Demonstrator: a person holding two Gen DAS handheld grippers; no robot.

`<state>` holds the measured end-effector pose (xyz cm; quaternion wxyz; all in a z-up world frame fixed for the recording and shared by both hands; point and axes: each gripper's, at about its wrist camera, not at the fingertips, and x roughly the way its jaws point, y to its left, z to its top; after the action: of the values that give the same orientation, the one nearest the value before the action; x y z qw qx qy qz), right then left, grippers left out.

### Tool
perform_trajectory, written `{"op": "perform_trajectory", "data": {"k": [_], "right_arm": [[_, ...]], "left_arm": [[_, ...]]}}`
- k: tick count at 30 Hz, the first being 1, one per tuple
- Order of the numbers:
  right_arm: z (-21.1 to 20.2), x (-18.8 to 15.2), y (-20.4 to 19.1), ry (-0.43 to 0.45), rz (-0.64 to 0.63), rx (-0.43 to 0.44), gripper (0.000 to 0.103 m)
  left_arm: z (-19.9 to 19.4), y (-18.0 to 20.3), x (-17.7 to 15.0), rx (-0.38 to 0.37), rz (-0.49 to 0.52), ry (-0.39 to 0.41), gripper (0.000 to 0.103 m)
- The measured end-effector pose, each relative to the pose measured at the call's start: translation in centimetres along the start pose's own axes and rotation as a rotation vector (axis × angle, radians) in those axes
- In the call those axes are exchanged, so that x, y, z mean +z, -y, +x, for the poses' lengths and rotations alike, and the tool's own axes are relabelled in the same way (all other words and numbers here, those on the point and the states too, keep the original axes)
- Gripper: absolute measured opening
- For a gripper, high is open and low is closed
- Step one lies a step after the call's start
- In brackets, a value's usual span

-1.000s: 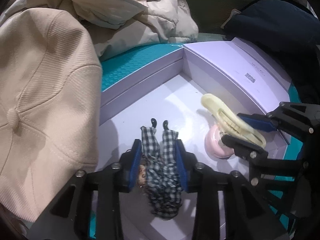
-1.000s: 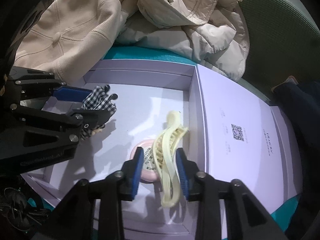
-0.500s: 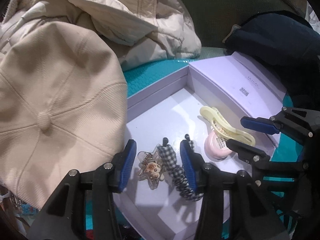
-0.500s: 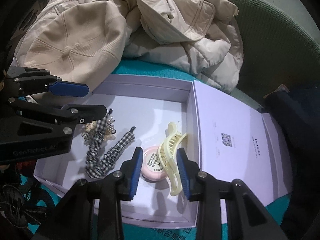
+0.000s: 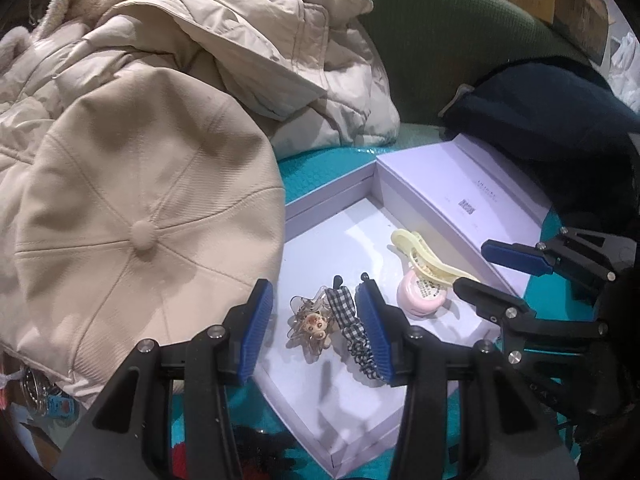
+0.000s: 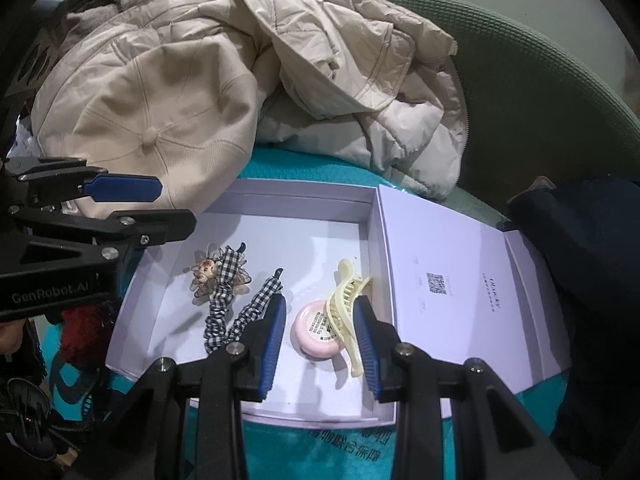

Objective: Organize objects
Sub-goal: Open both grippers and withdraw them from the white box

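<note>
So, left wrist view: one lilac cardboard box, open, flat matte floor, with four items inside. One clear plastic star-shaped clip with a small bear face, one black-and-white gingham fabric tie just beside it, one round pink tin, and one pale yellow plastic claw clip lying across the tin. Left gripper hangs above the star clip, jaws part-open with nothing clamped, blue ribbed pads. One beige corduroy cap overlaps the box's left edge; one cream quilted jacket is behind it.

Right wrist view: same four items on the box floor. The gingham tie shows two pleated strips here. Right gripper sits above the tin and claw clip, jaws narrow, empty. Box lid lies flat alongside, one QR code printed on it. Teal textured mat under the box.
</note>
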<state>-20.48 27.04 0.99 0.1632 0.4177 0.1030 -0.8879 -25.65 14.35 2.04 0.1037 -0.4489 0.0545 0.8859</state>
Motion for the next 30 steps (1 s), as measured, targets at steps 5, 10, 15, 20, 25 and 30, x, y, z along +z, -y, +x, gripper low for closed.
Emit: {"op": "perform_trajectory", "data": {"k": [5,10,15,20,25,30], "right_arm": [[-1.9,-0.1,-0.7,0.019,0.007,-0.011,0.034],[-3.5,-0.6,-1.7,0.025,0.009,-0.020,0.034],[-5.1,-1.2,-2.8,0.036,0.009,-0.020,0.034],[-6.7,-1.9,-4.0,0.055,0.006,-0.022,0.036],[-8.1,-2.8,-5.4,0.075,-0.002,-0.002,0.043],[-9.0,-3.7,-6.8,0.075,-0.009,-0.005,0.043]], "left_arm": [[-1.8,-0.4,-0.6,-0.015,-0.012,0.010,0.044],[-3.7,-0.7,-1.7,-0.017,-0.014,0.021,0.044],[-5.5,-0.9,-2.9,-0.013,-0.018,0.033,0.044],[-7.5,-1.2,-4.2,-0.006,-0.021,0.045,0.044],[-9.6,-1.6,-5.9,-0.006,-0.024,0.071,0.044],[-10.7,-1.9,-7.6,-0.001,-0.028,0.060,0.044]]}}
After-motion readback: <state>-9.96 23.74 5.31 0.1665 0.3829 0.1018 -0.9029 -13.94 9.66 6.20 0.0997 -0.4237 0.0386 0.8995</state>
